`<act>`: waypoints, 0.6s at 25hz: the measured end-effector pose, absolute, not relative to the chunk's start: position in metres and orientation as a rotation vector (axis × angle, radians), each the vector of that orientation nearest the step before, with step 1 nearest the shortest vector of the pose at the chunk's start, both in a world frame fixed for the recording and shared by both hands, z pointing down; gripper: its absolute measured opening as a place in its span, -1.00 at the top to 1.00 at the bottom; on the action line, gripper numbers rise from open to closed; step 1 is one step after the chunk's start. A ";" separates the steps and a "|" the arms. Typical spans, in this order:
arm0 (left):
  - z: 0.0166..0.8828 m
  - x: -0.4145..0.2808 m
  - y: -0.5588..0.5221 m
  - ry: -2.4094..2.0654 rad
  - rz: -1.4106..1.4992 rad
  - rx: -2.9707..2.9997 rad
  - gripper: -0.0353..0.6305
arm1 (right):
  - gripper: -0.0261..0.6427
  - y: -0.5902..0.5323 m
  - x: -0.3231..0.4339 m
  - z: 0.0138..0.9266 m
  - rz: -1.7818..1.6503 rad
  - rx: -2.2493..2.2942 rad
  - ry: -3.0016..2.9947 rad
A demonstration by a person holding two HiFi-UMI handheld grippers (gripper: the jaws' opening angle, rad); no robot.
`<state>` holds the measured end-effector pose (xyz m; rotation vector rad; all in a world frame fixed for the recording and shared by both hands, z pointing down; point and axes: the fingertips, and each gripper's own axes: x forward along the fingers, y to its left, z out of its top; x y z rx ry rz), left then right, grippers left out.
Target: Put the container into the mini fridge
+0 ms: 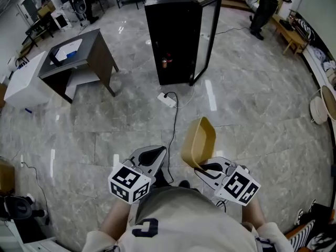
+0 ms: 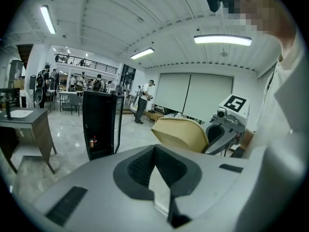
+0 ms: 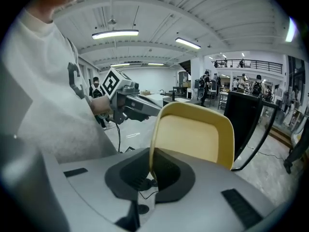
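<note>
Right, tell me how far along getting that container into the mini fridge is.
Done: the glass door of the black mini fridge stands open, and the tan plastic container is picked up. In hand: the right gripper has its jaws shut on the container's rim, holding it tilted; the left gripper is empty. Left: carry it across the floor to the fridge and set it inside.

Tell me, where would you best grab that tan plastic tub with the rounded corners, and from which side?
By its thin side wall, at the rim. The tan plastic tub is open and shallow, so one jaw can go inside and one outside, coming edge-on over the rim. The right gripper is shut on it in just that way, holding the tub tipped up on its edge.
</note>
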<state>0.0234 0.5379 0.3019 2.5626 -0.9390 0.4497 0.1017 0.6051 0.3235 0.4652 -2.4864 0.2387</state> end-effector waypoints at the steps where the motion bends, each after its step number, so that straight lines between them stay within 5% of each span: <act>1: 0.303 0.022 0.532 -0.934 0.449 2.565 0.72 | 0.82 0.600 0.100 0.324 0.239 0.471 -2.480; 15: 0.305 -0.068 0.395 -0.880 0.369 2.580 0.72 | 0.82 0.477 0.015 0.323 0.217 0.545 -2.384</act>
